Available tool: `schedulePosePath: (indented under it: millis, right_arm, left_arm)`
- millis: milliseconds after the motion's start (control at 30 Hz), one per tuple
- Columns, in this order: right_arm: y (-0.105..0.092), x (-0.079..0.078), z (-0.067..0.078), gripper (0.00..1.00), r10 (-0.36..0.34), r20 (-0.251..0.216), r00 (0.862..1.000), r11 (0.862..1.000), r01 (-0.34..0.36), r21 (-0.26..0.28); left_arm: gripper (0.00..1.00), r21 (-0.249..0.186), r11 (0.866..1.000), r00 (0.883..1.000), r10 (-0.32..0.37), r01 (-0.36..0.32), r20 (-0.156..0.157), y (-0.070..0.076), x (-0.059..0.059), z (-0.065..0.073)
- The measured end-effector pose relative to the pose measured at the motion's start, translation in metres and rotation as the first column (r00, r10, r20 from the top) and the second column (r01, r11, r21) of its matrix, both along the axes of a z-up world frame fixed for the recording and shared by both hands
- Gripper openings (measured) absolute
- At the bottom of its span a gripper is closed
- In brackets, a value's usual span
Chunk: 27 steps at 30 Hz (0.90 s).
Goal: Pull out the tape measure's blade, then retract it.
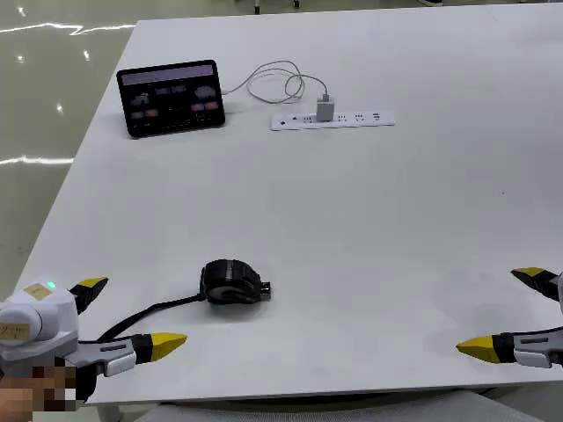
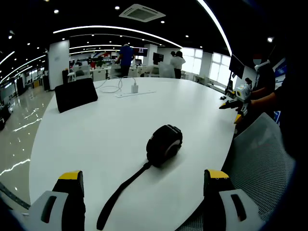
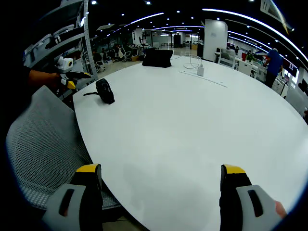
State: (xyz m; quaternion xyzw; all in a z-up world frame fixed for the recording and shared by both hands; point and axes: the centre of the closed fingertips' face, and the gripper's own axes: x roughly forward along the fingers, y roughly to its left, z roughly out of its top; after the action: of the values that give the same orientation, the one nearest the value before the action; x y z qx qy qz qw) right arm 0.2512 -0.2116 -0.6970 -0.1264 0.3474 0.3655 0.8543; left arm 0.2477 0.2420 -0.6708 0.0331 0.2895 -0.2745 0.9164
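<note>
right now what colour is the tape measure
Black tape measure, strap too; clearest in the left gripper view.

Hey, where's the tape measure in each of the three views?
Head view: tape measure lower left of centre.
Left gripper view: tape measure near centre, close up.
Right gripper view: tape measure upper left, far off.
Shared landmark: the dark propped-up tablet.

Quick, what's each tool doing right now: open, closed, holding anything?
Left tool: open, empty; the tape measure lies ahead of it, untouched.
Right tool: open, holding nothing.
</note>
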Motion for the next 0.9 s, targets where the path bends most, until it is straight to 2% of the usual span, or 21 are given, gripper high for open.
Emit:
schedulePosePath:
  millis: [467, 633, 900]
  right_arm:
    - [-0.003, -0.002, -0.001, 0.98, -0.007, -0.006, 1.000, 1.000, 0.007, -0.002]
    - [-0.001, -0.001, 0.001, 1.00, 0.001, 0.005, 1.000, 1.000, -0.001, 0.000]
    - [0.006, 0.003, 0.006, 1.00, 0.020, 0.009, 1.000, 1.000, -0.020, 0.004]
  left_arm:
    - [1.00, 0.005, 1.000, 1.000, -0.012, 0.012, 0.001, 0.000, 0.003, 0.001]
    - [1.00, 0.008, 1.000, 1.000, -0.019, 0.019, -0.002, 0.000, 0.006, 0.001]
    - [1.00, 0.024, 0.998, 0.998, -0.063, 0.063, -0.003, -0.006, 0.014, 0.004]
